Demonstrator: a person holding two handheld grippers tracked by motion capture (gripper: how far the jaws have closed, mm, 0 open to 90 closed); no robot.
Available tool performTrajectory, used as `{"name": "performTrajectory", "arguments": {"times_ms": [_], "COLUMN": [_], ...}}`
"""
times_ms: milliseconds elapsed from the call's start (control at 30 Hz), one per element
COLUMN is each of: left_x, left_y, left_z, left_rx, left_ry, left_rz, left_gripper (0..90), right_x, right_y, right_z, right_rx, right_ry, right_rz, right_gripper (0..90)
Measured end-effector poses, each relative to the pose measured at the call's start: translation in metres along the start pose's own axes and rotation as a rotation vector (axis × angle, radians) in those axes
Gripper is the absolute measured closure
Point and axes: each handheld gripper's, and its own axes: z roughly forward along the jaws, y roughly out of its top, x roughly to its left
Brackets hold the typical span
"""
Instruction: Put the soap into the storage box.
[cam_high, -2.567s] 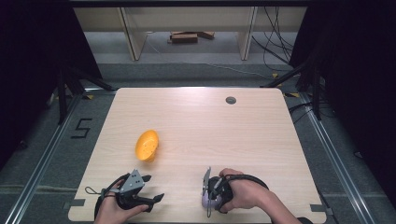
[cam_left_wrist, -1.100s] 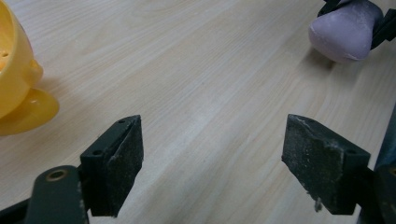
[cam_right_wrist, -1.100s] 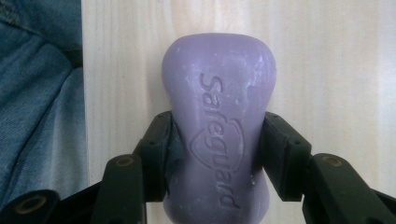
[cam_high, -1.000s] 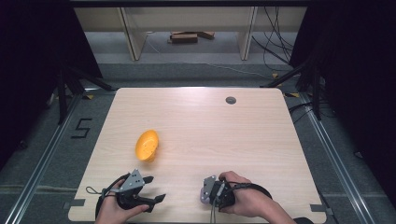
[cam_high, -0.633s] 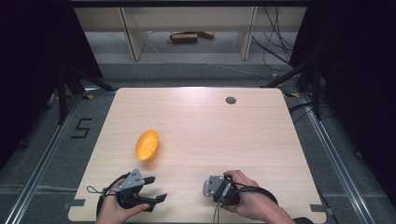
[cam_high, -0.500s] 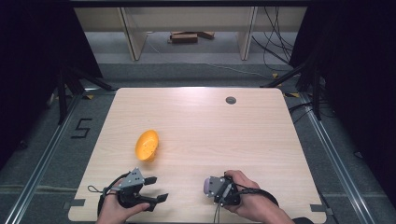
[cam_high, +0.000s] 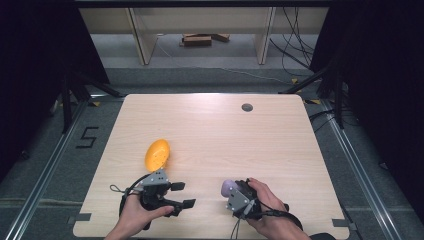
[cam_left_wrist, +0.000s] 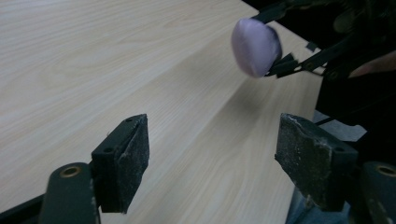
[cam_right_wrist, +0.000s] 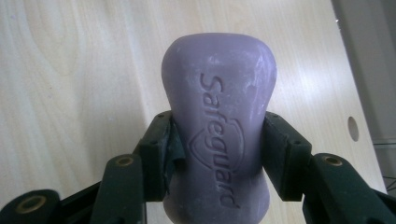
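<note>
Purple soap bar (cam_right_wrist: 218, 126), one, yellow sponge (cam_high: 157, 154), one

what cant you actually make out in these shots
- Purple bar of soap: its lower end is cut off by the bottom edge in the right gripper view, and the right gripper covers its flanks.
- Orange oval object: too small in the high view to identify.
- Left gripper: its body is cut off by the bottom edge in its own view.

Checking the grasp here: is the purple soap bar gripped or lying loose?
Gripped. The right tool has both pads pressed on the sides of the soap bar, holding it above the table.
</note>
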Motion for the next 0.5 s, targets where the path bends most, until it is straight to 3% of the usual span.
{"name": "performTrajectory", "arguments": {"times_ms": [33,67,133,167,200,233,367,400,500], "left_x": [-0.001,-0.004,-0.007,-0.007,-0.009,-0.013,-0.017,-0.018,-0.020], "left_y": [0.005,0.009,0.018,0.023,0.028,0.032,0.048,0.050,0.056], "left_z": [0.002,0.004,0.010,0.013,0.017,0.023,0.036,0.039,0.048], "left_rx": [0.004,0.001,0.002,0.019,0.017,0.014,0.023,0.027,0.037], "left_ry": [-0.011,-0.016,-0.031,-0.044,-0.053,-0.068,-0.100,-0.095,-0.090], "left_rz": [0.009,-0.011,0.019,0.034,0.032,0.010,0.048,0.049,0.056], "left_gripper": [25.2,25.7,25.8,25.9,25.9,25.9,26.4,26.5,28.7], "right_x": [0.000,0.000,0.000,0.003,0.003,0.001,0.003,0.005,0.005], "right_y": [0.000,0.000,0.000,0.000,0.000,0.002,0.003,0.003,0.003], "right_z": [0.000,0.000,-0.001,-0.003,-0.003,-0.003,-0.004,-0.004,-0.004], "right_rx": [0.000,0.000,-0.011,0.005,-0.003,-0.021,-0.022,-0.025,-0.027], "right_ry": [0.000,-0.007,-0.019,-0.028,-0.037,-0.046,-0.067,-0.071,-0.080], "right_rz": [0.000,-0.002,-0.008,0.029,0.029,-0.030,0.000,0.016,0.003], "right_gripper": [50.1,50.1,50.1,50.1,50.1,50.1,50.1,50.1,50.1]}}
